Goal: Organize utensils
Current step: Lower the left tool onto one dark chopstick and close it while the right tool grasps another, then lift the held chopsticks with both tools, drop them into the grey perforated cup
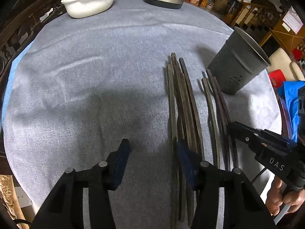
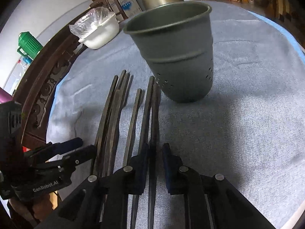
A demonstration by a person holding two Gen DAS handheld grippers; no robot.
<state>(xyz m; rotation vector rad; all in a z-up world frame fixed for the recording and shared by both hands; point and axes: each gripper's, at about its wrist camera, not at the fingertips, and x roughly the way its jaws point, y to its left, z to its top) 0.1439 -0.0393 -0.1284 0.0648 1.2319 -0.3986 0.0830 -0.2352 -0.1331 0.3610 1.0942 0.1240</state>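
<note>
Right wrist view shows your right gripper (image 2: 155,150) with jaws partly open astride one chopstick (image 2: 154,114), not clamped; neighbours lie just beside on the worktop (image 2: 238,114). Close carelessly and you may pinch two. Your left gripper (image 1: 152,148) gapes wide, empty. Holder (image 2: 171,47) stands near.

Dim, cool indoor light; soft shadows pool on the grey cloth (image 1: 95,66) toward 6 o'clock. Heavy fisheye bending and dark vignetting at the rims.
</note>
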